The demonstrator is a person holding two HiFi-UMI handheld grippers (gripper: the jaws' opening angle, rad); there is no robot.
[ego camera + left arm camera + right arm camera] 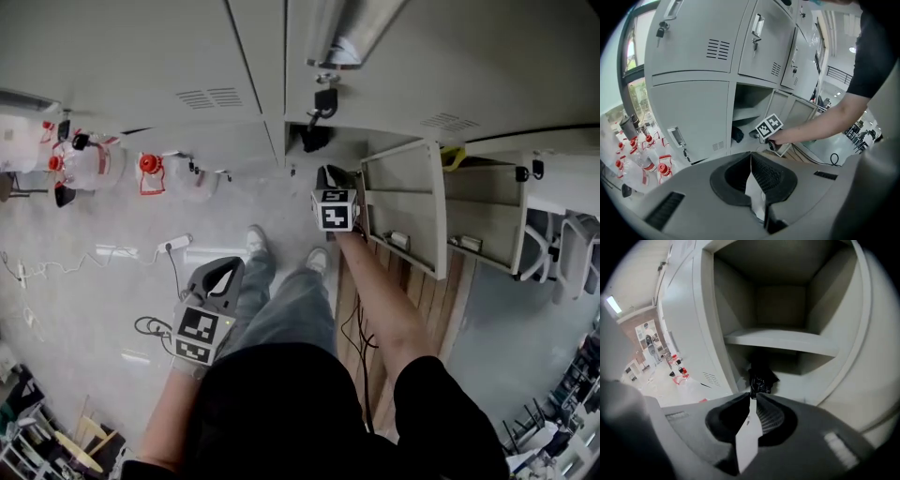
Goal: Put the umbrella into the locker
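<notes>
A black folded umbrella (760, 377) lies in the bottom compartment of an open grey locker (783, 341), under its shelf. In the head view the umbrella (315, 138) is a dark bundle just inside the opening, and in the left gripper view it (737, 134) shows low in the same compartment. My right gripper (753, 394) hangs just in front of the umbrella, its jaws a sliver apart with nothing between them. It (330, 174) stands at the locker mouth. My left gripper (217, 274) is held back over the floor, shut and empty (751, 153).
The locker's door (403, 206) swings out to the right of my right arm; a second open door (487, 220) stands beyond it. Red-capped water bottles (84, 159) line the locker base at left. A power strip with cables (173, 244) lies on the floor.
</notes>
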